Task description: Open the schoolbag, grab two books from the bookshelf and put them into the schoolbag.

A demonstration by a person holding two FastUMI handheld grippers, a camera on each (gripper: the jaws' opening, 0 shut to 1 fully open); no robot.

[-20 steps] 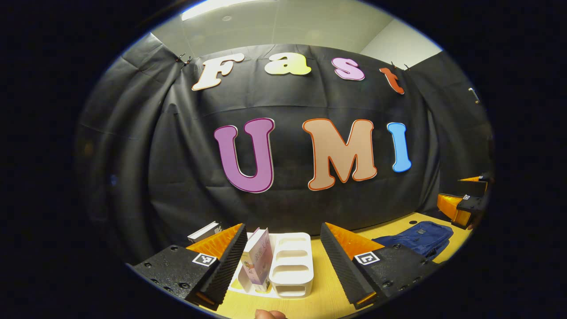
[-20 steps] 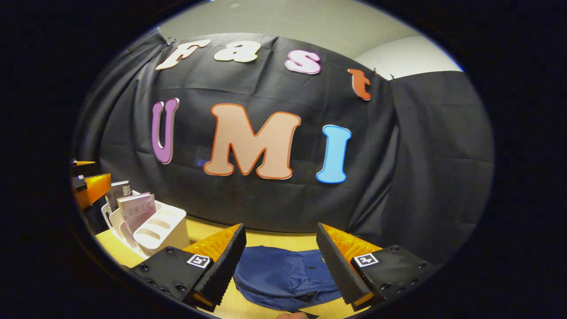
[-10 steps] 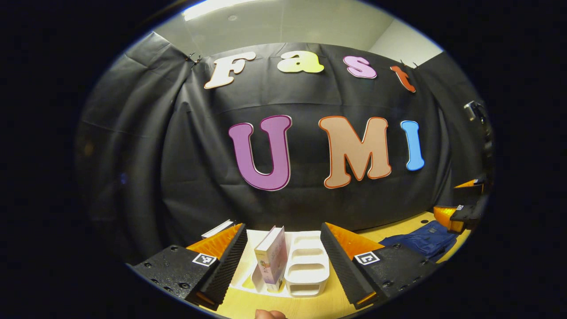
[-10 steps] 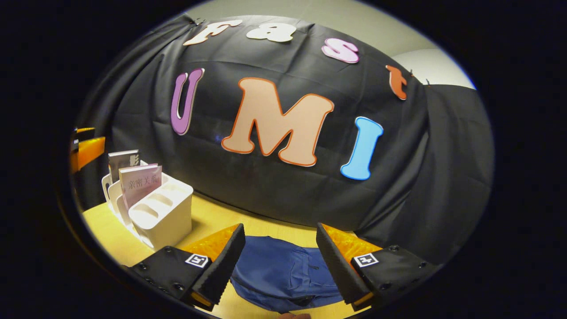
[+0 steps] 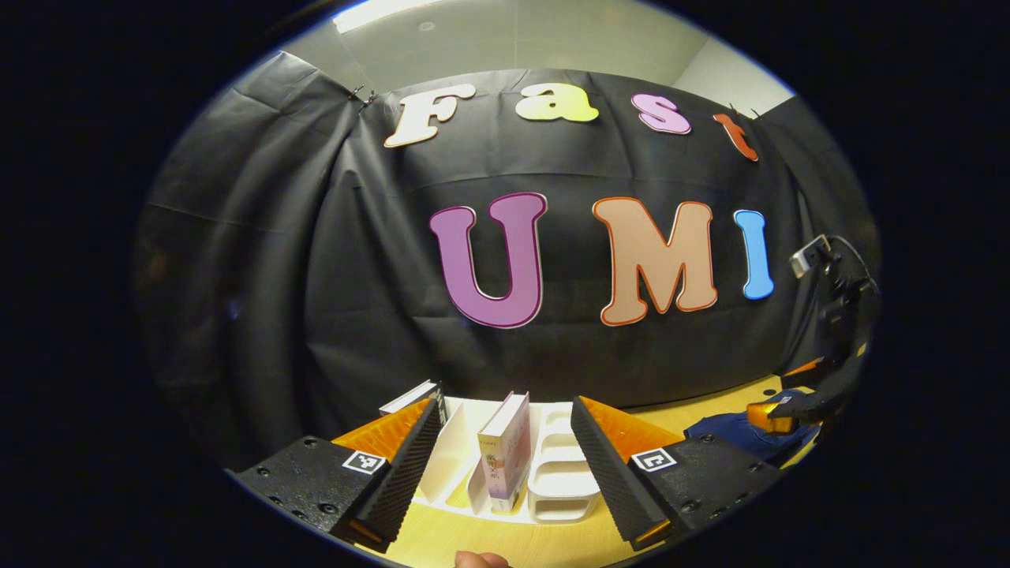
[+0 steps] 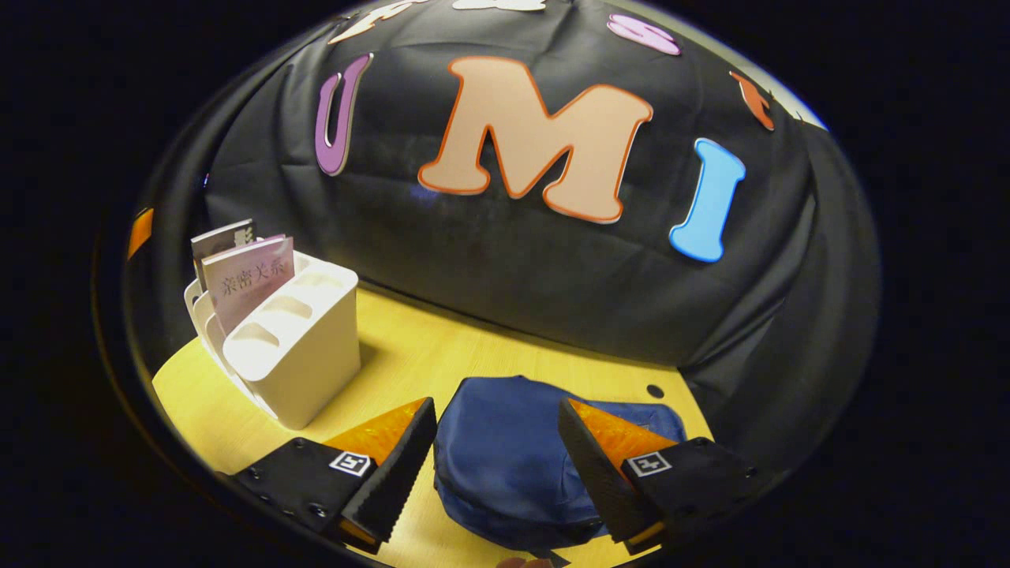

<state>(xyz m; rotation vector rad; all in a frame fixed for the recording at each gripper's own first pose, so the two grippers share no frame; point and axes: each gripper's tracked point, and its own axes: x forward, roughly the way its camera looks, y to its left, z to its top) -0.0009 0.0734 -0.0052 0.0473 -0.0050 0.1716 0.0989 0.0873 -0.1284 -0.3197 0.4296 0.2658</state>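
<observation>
Your open right tool (image 6: 497, 465) hangs just above the blue schoolbag (image 6: 505, 450), low in the frame.

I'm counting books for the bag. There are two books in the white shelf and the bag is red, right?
Not quite: the bag is blue, as the right gripper view shows. The rest holds: two books stand in the white shelf.

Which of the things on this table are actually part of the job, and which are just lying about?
Part of the job:
blue schoolbag
pink book
grey book
white bookshelf
left tool
right tool

Just there:
wooden table
</observation>
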